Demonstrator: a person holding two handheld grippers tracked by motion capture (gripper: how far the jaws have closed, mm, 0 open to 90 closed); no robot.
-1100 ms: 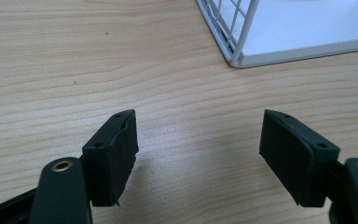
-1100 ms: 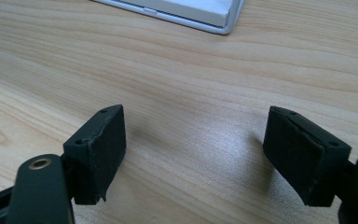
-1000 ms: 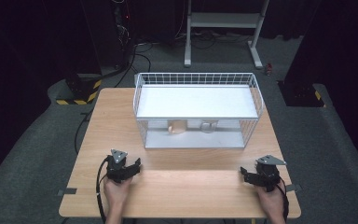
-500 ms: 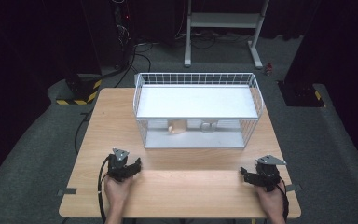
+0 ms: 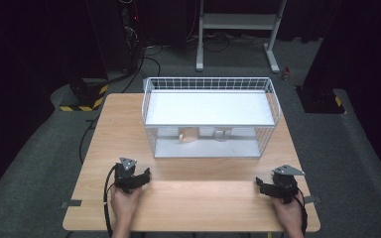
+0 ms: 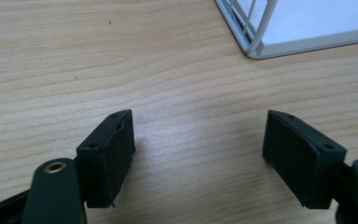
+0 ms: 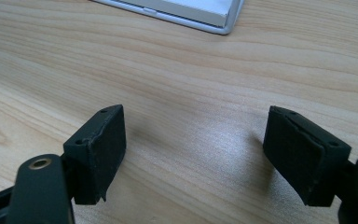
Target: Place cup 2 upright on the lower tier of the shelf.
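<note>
We rest both grippers, left point(image 5: 140, 177) and right point(image 5: 267, 186), open and empty; the left jaws have just been opening. The white wire-mesh shelf rack point(image 5: 212, 118) looks light and stiff: grip its thin rim.

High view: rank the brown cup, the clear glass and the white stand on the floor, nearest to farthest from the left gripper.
From the left gripper:
1. Brown cup, on the rack's lower shelf, left.
2. Clear glass, same shelf, further right.
3. White stand, on the floor beyond the table.
</note>
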